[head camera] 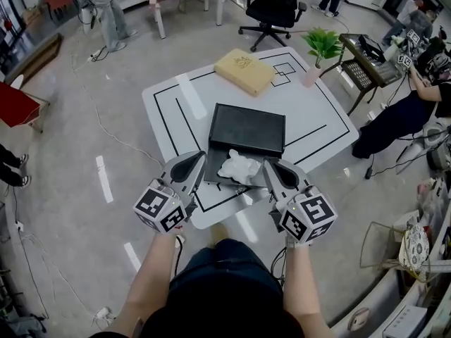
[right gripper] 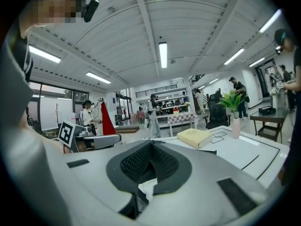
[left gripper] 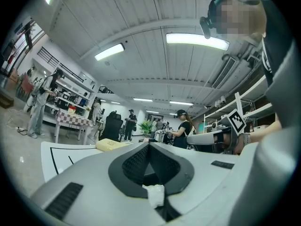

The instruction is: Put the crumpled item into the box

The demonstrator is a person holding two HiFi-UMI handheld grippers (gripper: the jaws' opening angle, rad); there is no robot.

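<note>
The left gripper stands at the near-left corner of the black box, its jaws pinched together on a white scrap of the crumpled item (its own view shows that scrap caught low between the closed pads). The item hangs between the two grippers, over the box's near edge, and whether it touches the box I cannot tell. Gripping it at both ends probably keeps the loose wad from unravelling or dropping short of the box. The right gripper, at the box's near-right corner, is likewise clamped shut on the item's other end. Both point inward towards each other, which suits carrying the item over the box's middle before letting go. Beyond the box's far side lies a yellow pad, well apart.
</note>
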